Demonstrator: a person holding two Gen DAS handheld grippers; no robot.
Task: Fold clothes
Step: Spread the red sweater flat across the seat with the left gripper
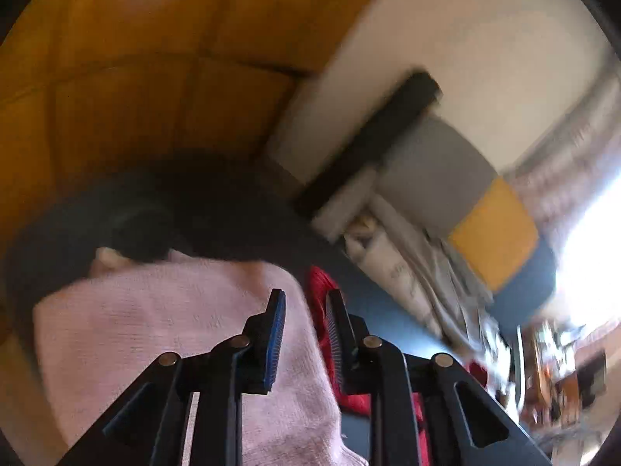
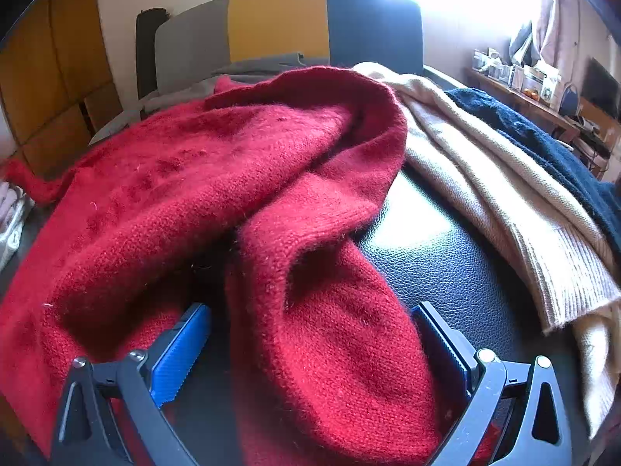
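A red knitted sweater (image 2: 217, 194) lies crumpled on a dark leather surface (image 2: 438, 256). My right gripper (image 2: 310, 334) is open, its blue-padded fingers either side of a red sleeve, low over the surface. In the tilted, blurred left wrist view, my left gripper (image 1: 304, 310) is partly open with a narrow gap and holds nothing; it hovers over a folded pink knit garment (image 1: 163, 326). A bit of the red sweater (image 1: 324, 310) shows past its fingers.
A cream sweater (image 2: 496, 202) and a navy garment (image 2: 551, 143) lie to the right of the red one. A grey, yellow and blue headboard (image 2: 279, 27) stands behind. Orange cupboards (image 1: 116, 77) are to the left. A cluttered shelf (image 2: 535, 85) is at far right.
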